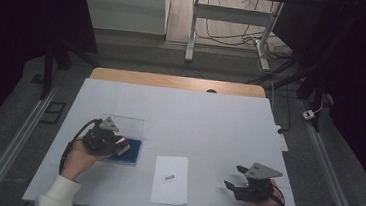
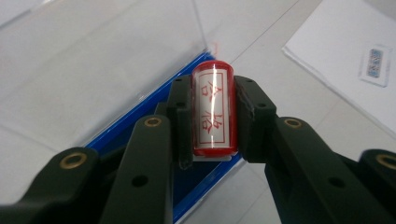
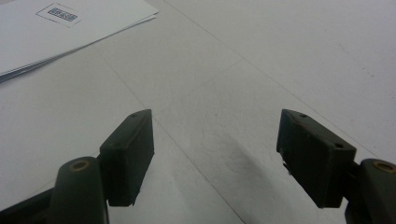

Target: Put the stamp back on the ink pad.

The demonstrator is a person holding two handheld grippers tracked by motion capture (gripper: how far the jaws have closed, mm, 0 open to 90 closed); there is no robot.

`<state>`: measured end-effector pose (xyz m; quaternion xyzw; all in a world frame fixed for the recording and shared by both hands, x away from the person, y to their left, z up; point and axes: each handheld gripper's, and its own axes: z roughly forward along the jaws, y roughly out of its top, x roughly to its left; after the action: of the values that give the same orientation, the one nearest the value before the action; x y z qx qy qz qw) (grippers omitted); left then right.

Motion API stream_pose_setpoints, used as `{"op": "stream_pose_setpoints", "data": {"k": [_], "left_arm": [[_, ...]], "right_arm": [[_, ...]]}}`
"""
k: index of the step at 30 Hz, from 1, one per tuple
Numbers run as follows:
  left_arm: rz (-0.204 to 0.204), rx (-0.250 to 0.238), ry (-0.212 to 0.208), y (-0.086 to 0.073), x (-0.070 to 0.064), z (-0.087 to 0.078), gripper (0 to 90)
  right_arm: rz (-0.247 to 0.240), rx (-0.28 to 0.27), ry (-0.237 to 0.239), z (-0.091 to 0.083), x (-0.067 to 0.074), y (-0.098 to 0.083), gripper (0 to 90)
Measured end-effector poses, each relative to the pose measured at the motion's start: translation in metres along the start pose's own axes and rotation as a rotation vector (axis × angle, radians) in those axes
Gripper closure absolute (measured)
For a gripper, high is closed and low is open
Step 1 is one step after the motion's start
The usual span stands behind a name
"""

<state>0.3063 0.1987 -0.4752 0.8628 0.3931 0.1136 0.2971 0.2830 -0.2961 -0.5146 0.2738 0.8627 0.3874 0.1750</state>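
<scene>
The left gripper [image 2: 212, 121] is matt black, with flat linkage arms pinned by brass-coloured rivets and small screw holes along each bar. The right gripper [image 3: 215, 158] has the same black build, its blocky pads [image 3: 128, 154] showing screw holes on top. Each carries a grey three-cornered plate and a black cable; the left arm wears a white sleeve [image 1: 57, 195].

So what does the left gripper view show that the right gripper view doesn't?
Left gripper view: the left hand-held gripper shut on a red stamp with red characters, over a blue ink pad with a clear lid. Right gripper view: the right hand-held gripper, open on nothing. Both: the white table and the paper sheet with its small printed label.
</scene>
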Motion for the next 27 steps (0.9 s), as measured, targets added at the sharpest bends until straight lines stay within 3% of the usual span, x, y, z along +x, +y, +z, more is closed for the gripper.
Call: {"op": "stream_pose_setpoints", "data": {"k": [4, 11, 21, 27], "left_arm": [[-0.007, 0.004, 0.009, -0.002, 0.003, 0.001, 69.4], [-0.006, 0.039, 0.061, -0.005, 0.006, 0.008, 69.4], [-0.005, 0.041, 0.074, -0.007, 0.007, 0.013, 68.4], [-0.022, -0.016, 0.077, -0.007, 0.005, 0.008, 42.9]], "right_arm": [[0.000, -0.003, 0.003, -0.001, 0.000, 0.000, 27.5], [-0.001, 0.003, 0.000, 0.000, 0.000, 0.000, 27.5], [-0.001, 0.005, 0.004, 0.000, 0.000, -0.001, 27.5], [-0.001, 0.004, 0.008, 0.000, 0.000, 0.000, 27.5]]}}
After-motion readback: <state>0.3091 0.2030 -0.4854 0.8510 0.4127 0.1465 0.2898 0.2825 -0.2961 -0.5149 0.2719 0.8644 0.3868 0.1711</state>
